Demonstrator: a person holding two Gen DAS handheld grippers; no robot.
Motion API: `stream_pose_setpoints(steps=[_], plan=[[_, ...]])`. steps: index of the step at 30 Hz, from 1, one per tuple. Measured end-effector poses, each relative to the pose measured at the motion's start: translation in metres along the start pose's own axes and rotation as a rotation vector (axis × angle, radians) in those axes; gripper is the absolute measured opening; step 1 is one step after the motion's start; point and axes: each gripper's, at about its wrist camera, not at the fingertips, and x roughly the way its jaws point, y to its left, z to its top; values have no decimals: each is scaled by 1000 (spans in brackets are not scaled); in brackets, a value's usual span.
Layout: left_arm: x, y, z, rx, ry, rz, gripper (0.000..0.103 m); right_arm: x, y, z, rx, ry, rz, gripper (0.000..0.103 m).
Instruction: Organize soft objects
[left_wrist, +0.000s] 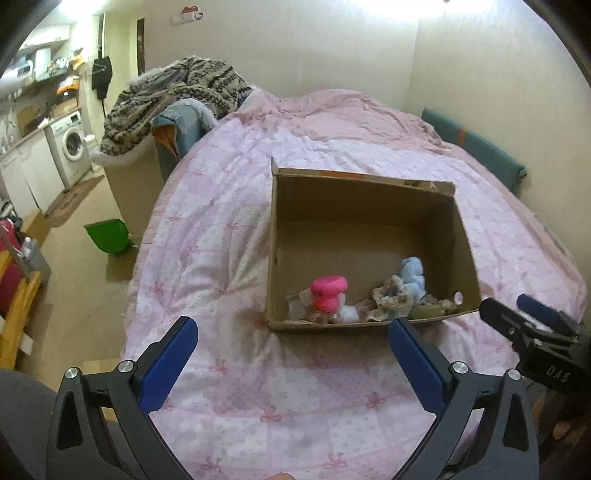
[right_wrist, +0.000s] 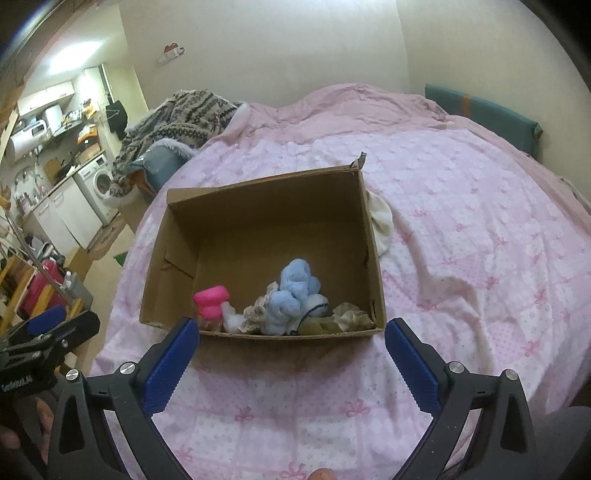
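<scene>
An open cardboard box sits on the pink bed. Inside, along its near wall, lie a pink plush toy, a light blue plush, a beige crocheted piece and other small soft items. My left gripper is open and empty, just short of the box's near edge. My right gripper is open and empty, also in front of the box. A white soft item lies on the bed against the box's right side.
The pink patterned quilt covers the bed. A patterned blanket is piled on a chair at the far left. A green dustpan lies on the floor; a washing machine stands beyond. A teal headboard pad lines the right wall.
</scene>
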Motion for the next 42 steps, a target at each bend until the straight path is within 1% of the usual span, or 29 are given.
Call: stream_pose_setpoints(steps=[5, 8, 18, 42], plan=[[8, 3, 2, -22, 8, 15, 103, 7, 1, -1, -10, 5, -16, 103], [10, 5, 3, -37, 14, 3, 103, 10, 2, -1, -15, 14, -24, 103], [9, 2, 2, -26, 15, -10, 103, 12, 2, -1, -16, 17, -25, 103], [10, 0, 0, -37, 23, -20, 103, 11, 2, -1, -16, 18, -26, 103]])
